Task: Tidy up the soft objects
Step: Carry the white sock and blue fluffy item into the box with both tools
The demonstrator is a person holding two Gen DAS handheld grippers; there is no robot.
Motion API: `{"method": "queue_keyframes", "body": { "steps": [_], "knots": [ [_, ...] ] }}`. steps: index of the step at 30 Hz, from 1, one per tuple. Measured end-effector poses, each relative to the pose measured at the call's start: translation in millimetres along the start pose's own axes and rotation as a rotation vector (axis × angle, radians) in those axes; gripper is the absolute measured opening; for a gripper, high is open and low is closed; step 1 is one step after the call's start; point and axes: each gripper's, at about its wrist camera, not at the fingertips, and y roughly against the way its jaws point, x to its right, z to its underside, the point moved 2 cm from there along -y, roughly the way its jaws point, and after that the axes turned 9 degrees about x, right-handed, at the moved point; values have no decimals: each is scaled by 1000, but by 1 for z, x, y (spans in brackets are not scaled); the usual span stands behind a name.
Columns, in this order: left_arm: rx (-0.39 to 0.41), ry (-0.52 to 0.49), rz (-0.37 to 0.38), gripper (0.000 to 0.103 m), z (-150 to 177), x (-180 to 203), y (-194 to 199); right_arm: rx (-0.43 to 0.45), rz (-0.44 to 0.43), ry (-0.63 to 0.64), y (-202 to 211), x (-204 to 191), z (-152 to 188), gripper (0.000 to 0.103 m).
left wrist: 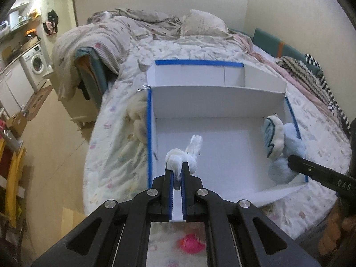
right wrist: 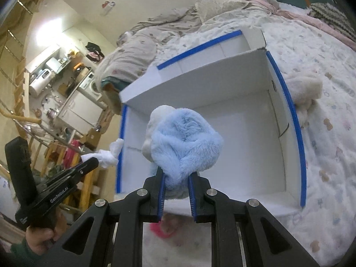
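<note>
Blue-edged white cardboard box (left wrist: 222, 178) is lying open on a bed (left wrist: 115, 155) as a person is carrying two soft items over it, one in each handheld gripper. The left gripper (left wrist: 176, 173) is holding a small white cloth bundle (left wrist: 184, 155), its jaws nearly closed and pinching the fabric just above the box's large front compartment, near the left wall. The right gripper (right wrist: 176, 178) is clamping a fluffy light-blue plush toy (right wrist: 184, 138), its jaws standing narrowly apart with the fur bulging between the blue pads; in the left wrist view the toy is hanging by the box's right wall. A cream plush (right wrist: 304, 89) is resting on the bedspread just outside the box, and a pink object (left wrist: 191, 243) is lying on the bed near the front edge; both are apparently awaiting their turn.

Judging by these views, the step in hand is lowering both items into the box. Doing it well probably means bringing each one well inside the walls before letting go, so that nothing is catching on the taped rim or tipping back onto the bed. Keeping the two grippers well apart should be avoiding a tangle, and the bulky toy likely needs setting down toward a corner, leaving floor space free. The narrow rear compartments (left wrist: 195, 75) are standing empty.
</note>
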Motion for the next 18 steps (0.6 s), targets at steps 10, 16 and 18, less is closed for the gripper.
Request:
{"method": "queue_keyframes", "body": {
  "steps": [10,16,18],
  "knots": [
    [-40,-6,-10,5,19,5,-70,-116,76,-34,-51,35,30,20],
    [-96,20,-7,6,28,7,-92,-153,113,-17,-65,36,33,20],
    [-108,15,-13,6,31,8,-96,-169,122,-12,-70,38,35,20]
  ]
}}
